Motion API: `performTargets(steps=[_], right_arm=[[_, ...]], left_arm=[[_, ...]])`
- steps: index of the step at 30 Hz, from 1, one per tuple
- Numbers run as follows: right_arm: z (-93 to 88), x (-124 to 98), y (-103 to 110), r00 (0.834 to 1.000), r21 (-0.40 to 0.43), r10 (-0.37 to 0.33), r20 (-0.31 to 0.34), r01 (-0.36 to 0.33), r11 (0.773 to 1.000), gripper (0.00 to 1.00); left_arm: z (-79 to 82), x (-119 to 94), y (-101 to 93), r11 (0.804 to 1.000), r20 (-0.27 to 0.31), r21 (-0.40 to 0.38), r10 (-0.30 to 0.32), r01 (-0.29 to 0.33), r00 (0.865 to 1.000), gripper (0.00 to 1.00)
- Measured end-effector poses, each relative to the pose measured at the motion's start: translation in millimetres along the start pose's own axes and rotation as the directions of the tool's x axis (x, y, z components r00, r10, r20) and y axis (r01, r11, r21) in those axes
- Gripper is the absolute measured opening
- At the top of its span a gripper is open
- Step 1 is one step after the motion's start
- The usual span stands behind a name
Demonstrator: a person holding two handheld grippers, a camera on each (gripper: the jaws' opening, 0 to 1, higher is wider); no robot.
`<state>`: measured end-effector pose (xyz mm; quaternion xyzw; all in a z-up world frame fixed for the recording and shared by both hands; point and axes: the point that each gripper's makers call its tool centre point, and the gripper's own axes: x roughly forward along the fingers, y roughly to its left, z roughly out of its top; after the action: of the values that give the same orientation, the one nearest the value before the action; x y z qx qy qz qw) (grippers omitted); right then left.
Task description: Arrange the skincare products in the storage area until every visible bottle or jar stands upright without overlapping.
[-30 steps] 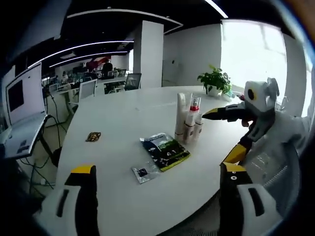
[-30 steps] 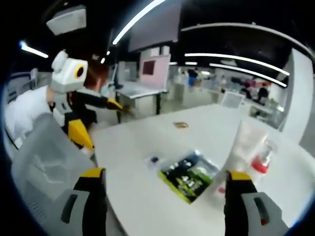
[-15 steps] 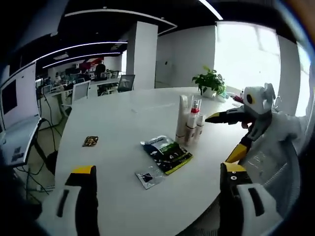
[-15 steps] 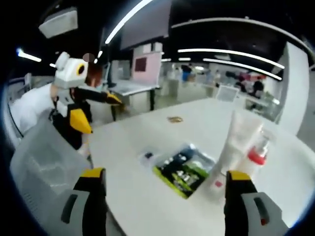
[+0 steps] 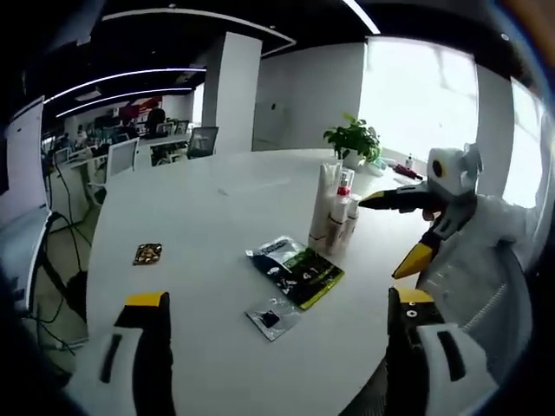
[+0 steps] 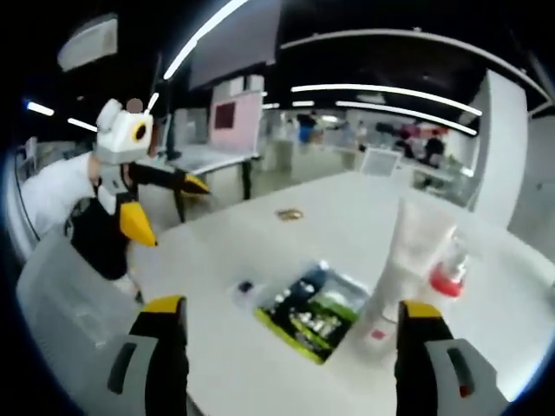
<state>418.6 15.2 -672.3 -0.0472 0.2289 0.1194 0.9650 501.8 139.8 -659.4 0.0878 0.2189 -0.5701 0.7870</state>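
Open-plan office w/ desks and ceiling light strips is sitting behind the big white round table [image 5: 217,217]. Left gripper [image 5: 277,347] is hovering over the near table edge, jaws wide apart, holding nothing. Right gripper [image 6: 282,355] is hanging above the table edge too, jaws spread, empty. Green/black packet [image 5: 297,269] is lying flat mid-table, small clear sachet [image 5: 271,318] just beside it. Tall white tube [image 6: 408,256] and red-capped pump bottle [image 6: 447,276] are standing upright, close together. Small brown packet [image 5: 147,254] is lying well apart.
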Motion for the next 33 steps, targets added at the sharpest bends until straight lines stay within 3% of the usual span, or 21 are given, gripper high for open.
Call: performTargets(steps=[2, 4, 9, 12, 18, 22, 24, 30, 33], right_arm=[[-1.5, 4, -1, 1.000, -0.014, -0.001, 0.007, 0.001, 1.000, 1.00], [-10.8, 6, -5, 1.000, -0.044, -0.004, -0.031, 0.003, 0.999, 1.00], [-8.0, 0, -26, 0.999, 0.022, -0.052, 0.000, 0.052, 0.998, 1.00], [-7.8, -4, -34, 0.997, 0.008, -0.081, 0.002, 0.081, 0.997, 1.00], [-10.2, -8, -47, 0.993, 0.001, -0.115, -0.002, 0.115, 0.993, 1.00], [-7.4, -13, -55, 0.990, 0.050, -0.139, 0.027, 0.138, 0.989, 1.00], [0.2, -18, -59, 0.983, 0.021, -0.172, 0.067, 0.171, 0.985, 1.00], [-7.6, -15, -60, 0.987, 0.043, -0.159, 0.032, 0.158, 0.987, 1.00], [1.6, -19, -63, 0.982, 0.043, -0.173, 0.071, 0.170, 0.985, 1.00]], left_arm=[[0.9, 2, 3.2, 1.000, 0.002, 0.000, -0.007, 0.007, 1.000, 0.99], [0.6, 4, 5.5, 1.000, 0.000, 0.003, -0.024, 0.024, 1.000, 0.99], [-4.2, 5, 19.5, 0.999, 0.001, -0.003, -0.034, 0.034, 0.999, 0.99], [-7.9, 7, 23.8, 0.999, -0.011, 0.010, -0.050, 0.050, 0.999, 0.99], [-7.2, 13, 21.3, 0.996, -0.012, 0.029, -0.086, 0.086, 0.996, 0.99], [-4.0, 14, 22.9, 0.994, -0.001, 0.042, -0.097, 0.097, 0.995, 0.99], [-2.7, 15, 23.1, 0.994, 0.006, 0.034, -0.101, 0.101, 0.995, 0.99], [2.3, 16, 19.6, 0.994, 0.023, 0.028, -0.104, 0.103, 0.994, 0.99], [3.5, 16, 21.5, 0.995, 0.018, 0.037, -0.097, 0.097, 0.995, 0.99]])
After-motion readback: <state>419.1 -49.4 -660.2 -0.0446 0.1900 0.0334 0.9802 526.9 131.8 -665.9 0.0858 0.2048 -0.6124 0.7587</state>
